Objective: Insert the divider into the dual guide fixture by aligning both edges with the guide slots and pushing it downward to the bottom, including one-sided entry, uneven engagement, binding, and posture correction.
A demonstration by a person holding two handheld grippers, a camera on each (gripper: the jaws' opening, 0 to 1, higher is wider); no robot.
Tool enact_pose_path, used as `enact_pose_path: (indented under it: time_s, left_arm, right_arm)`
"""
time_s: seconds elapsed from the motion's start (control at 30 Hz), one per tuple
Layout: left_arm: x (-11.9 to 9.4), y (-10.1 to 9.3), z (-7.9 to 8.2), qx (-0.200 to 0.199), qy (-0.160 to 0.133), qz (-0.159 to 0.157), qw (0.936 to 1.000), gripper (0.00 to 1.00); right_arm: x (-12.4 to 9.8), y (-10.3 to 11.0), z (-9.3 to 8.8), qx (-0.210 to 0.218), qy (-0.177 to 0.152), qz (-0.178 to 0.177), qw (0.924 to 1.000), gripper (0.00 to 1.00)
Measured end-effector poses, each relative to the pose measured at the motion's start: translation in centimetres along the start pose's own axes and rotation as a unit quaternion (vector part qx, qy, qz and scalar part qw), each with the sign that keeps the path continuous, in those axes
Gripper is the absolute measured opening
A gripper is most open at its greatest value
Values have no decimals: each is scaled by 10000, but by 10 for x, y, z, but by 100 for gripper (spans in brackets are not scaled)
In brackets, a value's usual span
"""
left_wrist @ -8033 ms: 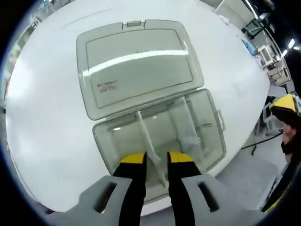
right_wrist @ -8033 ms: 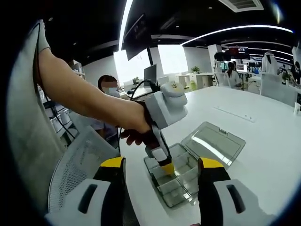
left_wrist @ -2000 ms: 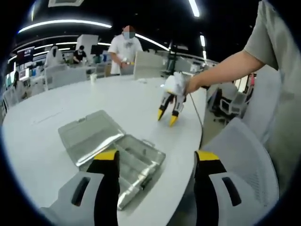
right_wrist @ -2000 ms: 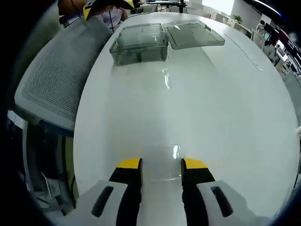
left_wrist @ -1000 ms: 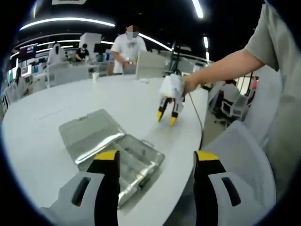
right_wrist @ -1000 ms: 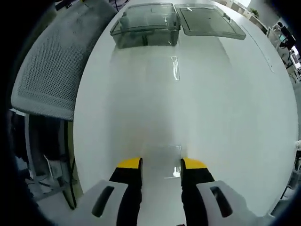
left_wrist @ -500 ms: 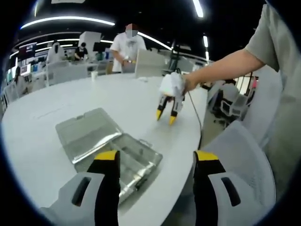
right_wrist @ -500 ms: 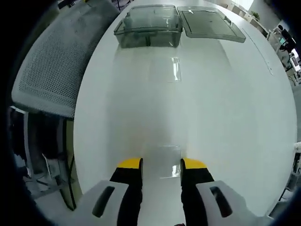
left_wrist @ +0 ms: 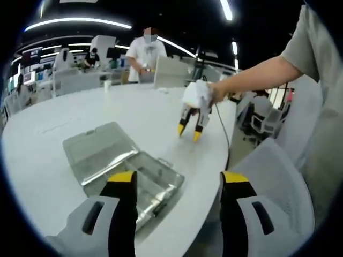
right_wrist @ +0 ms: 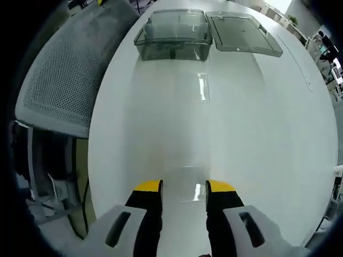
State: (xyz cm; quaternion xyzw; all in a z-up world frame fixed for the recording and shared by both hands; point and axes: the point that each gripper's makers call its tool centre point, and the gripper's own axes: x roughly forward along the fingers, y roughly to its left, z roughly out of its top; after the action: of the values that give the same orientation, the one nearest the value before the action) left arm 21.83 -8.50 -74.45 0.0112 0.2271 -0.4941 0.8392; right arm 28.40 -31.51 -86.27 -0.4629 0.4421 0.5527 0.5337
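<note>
In the right gripper view, the right gripper [right_wrist: 184, 188] points down at the white table [right_wrist: 257, 134], its yellow-tipped jaws a little apart with a clear divider [right_wrist: 193, 183] lying flat on the table just ahead of and between the tips; whether the tips touch it cannot be told. A second clear divider [right_wrist: 202, 86] lies flat further up the frame, its long axis running toward the open clear compartment box [right_wrist: 172, 33] at the top centre, with its lid [right_wrist: 244, 33] folded flat to the right. So the fixture sits straight ahead of these jaws, well apart. In the left gripper view, the left gripper [left_wrist: 176, 187] has its jaws wide apart and holds nothing, with the box just beyond its left jaw, so it is much the nearer gripper to the box. By judgement, the next move is a pickup of the near divider.
</note>
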Motion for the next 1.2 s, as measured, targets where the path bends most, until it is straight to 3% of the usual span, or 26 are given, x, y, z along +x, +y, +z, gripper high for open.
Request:
enact_pose_path:
  time_s: [0.3,0.67,0.93,1.2]
  left_arm:
    - [8,-1,4,-88,-26,-49,9999,58]
    - [34,-10,10,-391,48,-212,9990,53]
    - [52,-12,18,-1011,38,-281,9945,47]
    - [71,-16,26,-2050,-35,-345,9781,37]
  right_arm:
    - [-9,2,19,-86,-88,4,9999,27]
    - [-23,10,45,-249,-184,31,9995,27]
    - [-38,20,70,-442,-268,67,9986,27]
    - [-50,25,95,-614,-373,57,9974,27]
